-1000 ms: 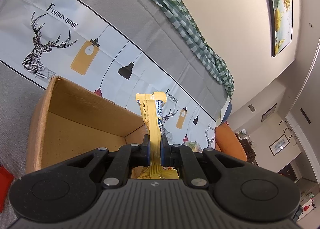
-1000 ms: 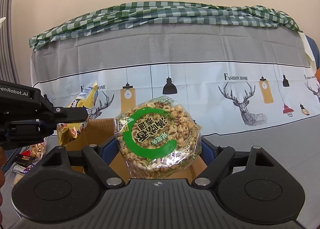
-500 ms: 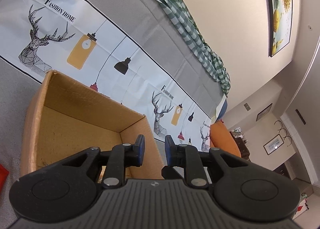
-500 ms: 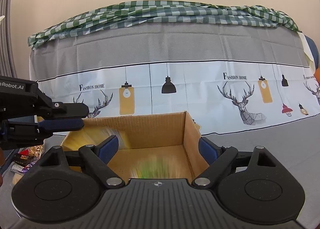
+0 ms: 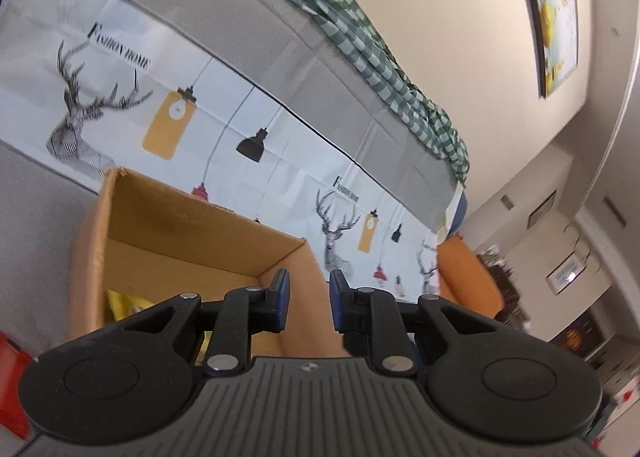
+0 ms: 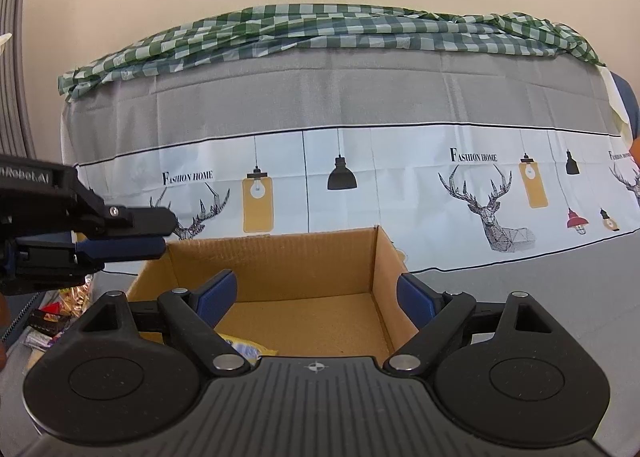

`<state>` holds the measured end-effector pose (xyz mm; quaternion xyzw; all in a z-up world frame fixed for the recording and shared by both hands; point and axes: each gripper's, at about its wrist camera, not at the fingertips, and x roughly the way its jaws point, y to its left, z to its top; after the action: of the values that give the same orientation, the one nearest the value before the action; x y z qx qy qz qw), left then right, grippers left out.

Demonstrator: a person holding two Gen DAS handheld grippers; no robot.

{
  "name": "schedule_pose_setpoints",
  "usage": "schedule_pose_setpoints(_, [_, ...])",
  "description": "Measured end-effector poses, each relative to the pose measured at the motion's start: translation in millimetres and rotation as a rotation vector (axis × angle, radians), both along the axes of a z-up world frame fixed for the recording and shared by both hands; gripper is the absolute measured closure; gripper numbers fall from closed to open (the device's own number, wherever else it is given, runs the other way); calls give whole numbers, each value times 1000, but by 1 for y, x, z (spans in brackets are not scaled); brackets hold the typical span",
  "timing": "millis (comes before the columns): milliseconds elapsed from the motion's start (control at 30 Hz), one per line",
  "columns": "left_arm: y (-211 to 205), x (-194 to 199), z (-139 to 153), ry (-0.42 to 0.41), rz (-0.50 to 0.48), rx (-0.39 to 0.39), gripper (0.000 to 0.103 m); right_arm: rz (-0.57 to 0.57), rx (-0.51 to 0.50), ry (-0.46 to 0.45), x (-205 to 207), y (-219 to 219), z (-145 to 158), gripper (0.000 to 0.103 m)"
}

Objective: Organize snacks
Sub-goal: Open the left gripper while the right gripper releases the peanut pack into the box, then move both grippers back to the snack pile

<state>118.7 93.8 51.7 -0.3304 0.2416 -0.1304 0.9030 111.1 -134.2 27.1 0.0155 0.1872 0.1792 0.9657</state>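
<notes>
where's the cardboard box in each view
Left wrist view: the cardboard box sits lower left, open top, just beyond the left gripper, with a yellow packet inside.
Right wrist view: the box is lower centre, framed between the fingers of the right gripper.
Shared landmark: the black lamp print on the cloth behind the box.
</notes>
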Motion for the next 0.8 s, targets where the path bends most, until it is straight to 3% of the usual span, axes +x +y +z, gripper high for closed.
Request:
schedule_pose_setpoints(67, [-4, -10, 7, -34, 20, 105, 91, 2, 8, -6, -3, 3, 1, 15])
schedule_pose_setpoints(133, [-7, -24, 20, -93, 18, 212, 91, 2, 20, -9, -6, 6, 3, 18])
schedule_pose_setpoints(233, [-5, -41, 36, -141, -9, 253, 92, -4, 64, 3, -12, 11, 4, 30])
schedule_pose_setpoints(300, [-3, -51, 46, -150, -28, 293, 92, 2, 94, 14, -16, 16, 3, 44])
schedule_pose_setpoints(400, [0, -75, 55, -183, -78, 444, 92, 21, 121, 9, -26, 27, 5, 53])
schedule_pose_setpoints(500, [12, -96, 44, -177, -93, 605, 92, 48, 140, -7, -38, 37, 7, 60])
schedule_pose_setpoints(567, [32, -105, 25, -126, -52, 613, 92, 71, 146, -14, -44, 44, 8, 66])
schedule_pose_setpoints(633, [60, -114, -3, -64, 24, 531, 92, 87, 150, -24, -49, 51, 9, 68])
schedule_pose_setpoints(667, [73, -114, -20, 32, 48, 499, 92, 90, 152, -27, -51, 55, 10, 72])
schedule_pose_setpoints(700, [80, -110, -24, 120, 95, 528, 93, 95, 158, -26, -53, 58, 10, 75])
schedule_pose_setpoints(733, [88, -111, -23, 128, 143, 539, 93, 100, 163, -24, -55, 62, 9, 75])
schedule_pose_setpoints(800, [104, -114, -23, 134, 174, 474, 92, 108, 172, -16, -58, 71, 8, 78])
